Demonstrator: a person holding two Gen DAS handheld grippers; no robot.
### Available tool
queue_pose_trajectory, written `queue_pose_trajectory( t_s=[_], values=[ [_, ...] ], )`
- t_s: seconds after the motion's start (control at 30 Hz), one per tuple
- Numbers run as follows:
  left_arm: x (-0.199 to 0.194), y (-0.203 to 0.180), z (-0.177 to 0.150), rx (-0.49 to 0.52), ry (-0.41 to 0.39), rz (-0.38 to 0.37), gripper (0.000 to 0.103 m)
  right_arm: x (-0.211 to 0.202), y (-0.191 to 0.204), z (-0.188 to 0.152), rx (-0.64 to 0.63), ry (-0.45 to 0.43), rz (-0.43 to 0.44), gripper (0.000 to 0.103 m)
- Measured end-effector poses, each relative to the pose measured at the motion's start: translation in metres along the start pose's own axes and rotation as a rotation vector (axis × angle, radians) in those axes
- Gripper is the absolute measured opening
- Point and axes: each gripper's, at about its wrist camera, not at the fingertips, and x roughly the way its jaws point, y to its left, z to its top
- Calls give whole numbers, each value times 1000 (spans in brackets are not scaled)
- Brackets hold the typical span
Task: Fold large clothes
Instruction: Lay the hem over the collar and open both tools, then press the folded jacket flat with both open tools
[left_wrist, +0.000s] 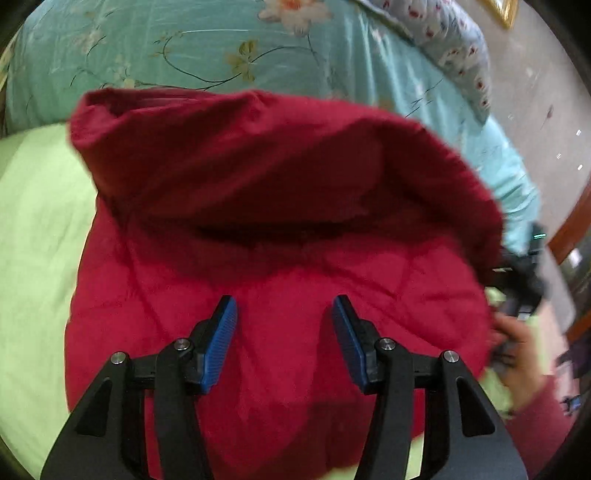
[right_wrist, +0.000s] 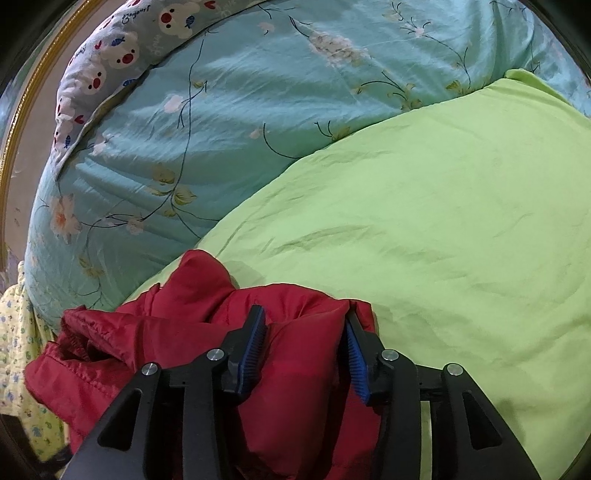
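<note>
Red padded jacket (left_wrist: 280, 266) lay on the lime-green sheet (right_wrist: 461, 206) of the bed, toward the near edge, with the teal floral quilt (right_wrist: 229, 92) bunched along the far side and a cartoon-print pillow (right_wrist: 99, 55) beyond it.

Left wrist view: the jacket's upper part was doubled over toward the camera, leaving a dark shadowed pocket under the fold. Left gripper (left_wrist: 284, 339) hovered above the lower panel, jaws partly apart, nothing between the blue pads; no cloth held. Frame blurred at the fold's right end.

Right wrist view: right gripper (right_wrist: 304, 350) sat at a bunched corner of the jacket, close to where the sheet begins. A padded ridge of red cloth lay between the pads. Jaws partly apart; the right pad looked to touch the fabric, the left less clearly so. Judged not clamped.

The person's hand (left_wrist: 517, 354) showed at the right edge of the left view, on the right tool's handle.

Judgement: a fold appeared just laid, both claws slack so the cloth could settle flat.
</note>
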Motion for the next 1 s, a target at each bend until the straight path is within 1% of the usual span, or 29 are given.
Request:
queue_pose_trajectory(
  t_s=[0.03,0.07,0.13,0.17,0.2,0.23,0.3,0.37,0.5,0.53,0.57,0.63,0.67,0.7,0.77,0.8,0.9,1.0],
  values=[
    [7,1,5,0,-2,20,53,-5,1,1,-6,2,5,48],
    [12,3,8,-5,2,26,53,-10,3,2,-16,-3,6,52],
    [21,10,16,-29,12,30,53,-33,10,4,-55,-49,-5,62],
    [24,12,18,-35,14,31,53,-50,15,3,-75,-86,0,70],
    [27,13,20,-36,17,33,53,-66,19,1,-93,-123,12,74],
    [30,13,22,-33,19,42,53,-80,25,-2,-113,-152,24,75],
    [32,12,22,-27,21,59,53,-101,39,-10,-171,-176,47,81],
    [34,12,24,-26,24,71,53,-105,58,-20,-262,-149,55,83],
    [38,15,30,-47,30,77,53,-78,96,-37,-434,-12,63,83],
    [36,16,31,-55,27,79,53,-64,106,-42,-482,30,45,83],
    [37,15,34,-60,24,78,53,-54,110,-43,-503,58,30,83],
    [29,21,34,-84,3,79,53,-21,116,-47,-536,149,-28,82],
    [26,24,34,-94,-9,83,53,-8,114,-49,-539,180,-56,83],
    [25,29,34,-107,-18,87,53,5,110,-48,-531,197,-84,88],
    [25,39,36,-126,-19,93,53,18,100,-42,-492,189,-105,92],
    [28,41,37,-127,-17,94,53,24,96,-37,-462,193,-106,94],
    [46,46,48,-113,6,164,53,34,93,-29,-418,200,-110,95],
    [61,53,56,-136,15,150,54,38,86,-23,-380,211,-105,96]
  ],
)
